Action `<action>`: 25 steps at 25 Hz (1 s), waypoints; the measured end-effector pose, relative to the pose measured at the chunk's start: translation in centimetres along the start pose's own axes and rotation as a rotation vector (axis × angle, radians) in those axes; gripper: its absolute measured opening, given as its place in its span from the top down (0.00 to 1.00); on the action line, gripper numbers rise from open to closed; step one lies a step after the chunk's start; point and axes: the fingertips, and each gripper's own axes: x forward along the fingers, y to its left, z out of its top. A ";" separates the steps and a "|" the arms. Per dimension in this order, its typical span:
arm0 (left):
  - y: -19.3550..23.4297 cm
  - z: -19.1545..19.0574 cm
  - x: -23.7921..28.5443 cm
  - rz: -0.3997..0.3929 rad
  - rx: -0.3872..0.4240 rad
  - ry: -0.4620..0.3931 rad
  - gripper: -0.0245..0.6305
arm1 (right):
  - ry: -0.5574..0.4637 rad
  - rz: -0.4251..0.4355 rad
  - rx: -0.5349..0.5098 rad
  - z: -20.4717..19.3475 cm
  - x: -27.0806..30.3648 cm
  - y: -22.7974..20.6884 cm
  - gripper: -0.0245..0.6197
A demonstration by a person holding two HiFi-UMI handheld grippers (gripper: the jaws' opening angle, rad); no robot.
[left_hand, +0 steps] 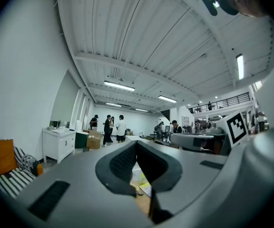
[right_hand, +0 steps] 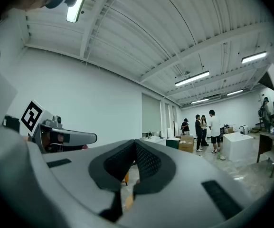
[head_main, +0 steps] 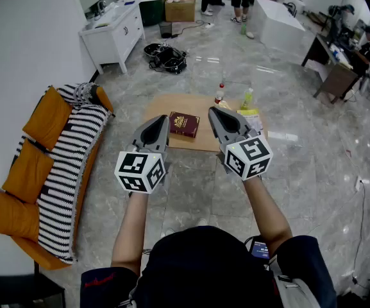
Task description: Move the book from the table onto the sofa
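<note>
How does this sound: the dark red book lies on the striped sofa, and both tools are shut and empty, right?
Not quite: the book lies on the low wooden table, not the striped sofa, as the head view shows. The left tool and right tool are indeed shut and empty.

A dark red book (head_main: 184,124) lies flat on the table (head_main: 201,142).

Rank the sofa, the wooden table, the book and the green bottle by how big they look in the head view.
Largest to smallest:
1. sofa
2. wooden table
3. book
4. green bottle
The steps between them are plain, so nearness to the camera does not put the order in doubt.
</note>
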 end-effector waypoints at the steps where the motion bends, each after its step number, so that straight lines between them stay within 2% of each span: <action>1: 0.0 0.0 0.2 0.003 -0.007 0.000 0.94 | -0.001 0.002 0.009 0.0 0.0 -0.2 0.95; 12: -0.2 -1.0 1.7 0.024 -0.042 0.006 0.94 | 0.006 0.025 0.043 -1.4 0.2 -1.8 0.95; 25: 0.3 -2.0 3.8 0.059 -0.025 0.029 0.94 | -0.002 0.056 0.048 -2.2 1.7 -3.9 0.95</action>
